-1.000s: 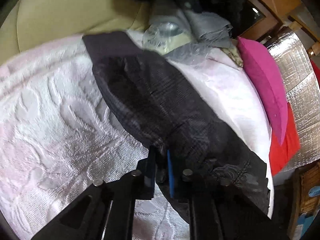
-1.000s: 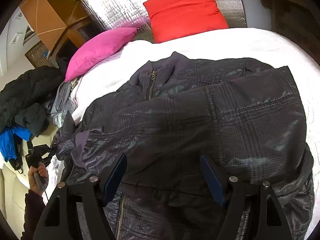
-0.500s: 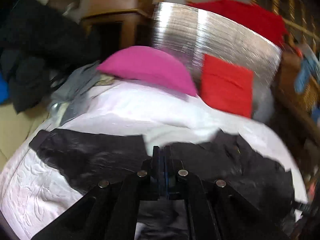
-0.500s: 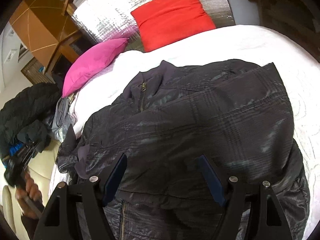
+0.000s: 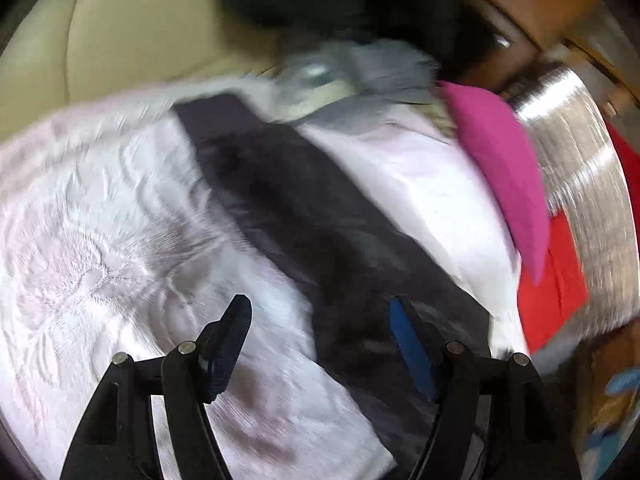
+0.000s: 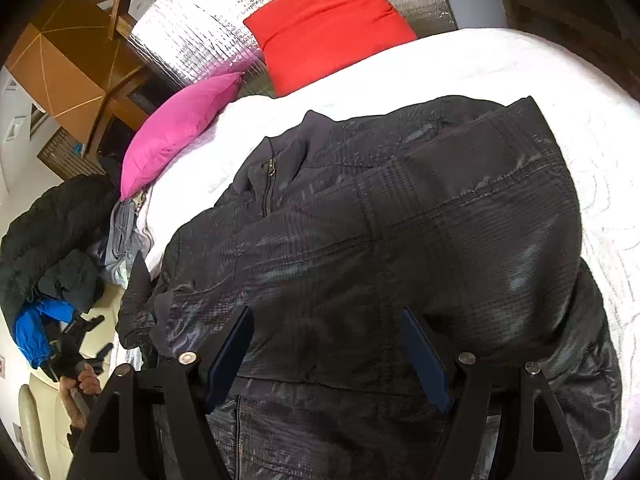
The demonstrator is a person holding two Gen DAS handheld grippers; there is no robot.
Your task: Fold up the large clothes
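Observation:
A dark checked jacket lies spread on the white bedspread, zip collar toward the pillows. My right gripper hovers open over its lower front, with only cloth beneath the gap. One long dark sleeve stretches flat across the bed in the blurred left wrist view. My left gripper is above the sleeve's near end; its jaws are opening and the pads press on nothing. The sleeve runs under the right finger. In the right wrist view a hand holds the left gripper at the bed's left edge.
A pink pillow and a red pillow lean on a silver foil panel at the head of the bed. Grey clothes and dark coats pile by a beige seat. A wooden cabinet stands behind.
The left gripper, shut on the sleeve a second ago, swung toward the pillows and back. Its jaws now stand apart and the sleeve lies flat. The right gripper stayed open and rolled slightly.

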